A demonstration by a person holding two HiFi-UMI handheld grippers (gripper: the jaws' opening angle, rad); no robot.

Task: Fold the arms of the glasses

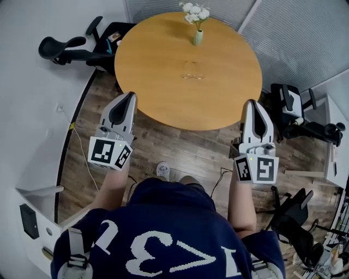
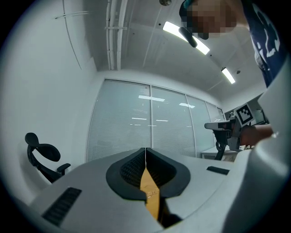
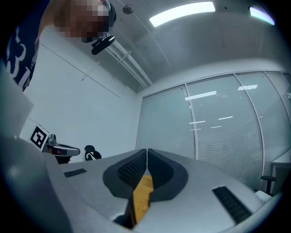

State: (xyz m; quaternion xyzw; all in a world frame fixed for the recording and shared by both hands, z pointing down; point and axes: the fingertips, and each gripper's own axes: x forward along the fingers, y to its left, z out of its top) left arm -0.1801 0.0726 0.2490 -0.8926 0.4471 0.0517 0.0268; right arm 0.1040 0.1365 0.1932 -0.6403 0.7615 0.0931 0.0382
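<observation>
I read this location as an office meeting room. A round wooden table [image 1: 163,71] stands on wood-plank flooring [image 1: 180,144], with black swivel office chairs [image 1: 71,52] set near it. Glass partition walls [image 2: 150,123] with horizontal blinds enclose the room. Linear ceiling lights [image 3: 182,13] run overhead. A vase of white flowers [image 1: 197,37] sits on the table.
</observation>
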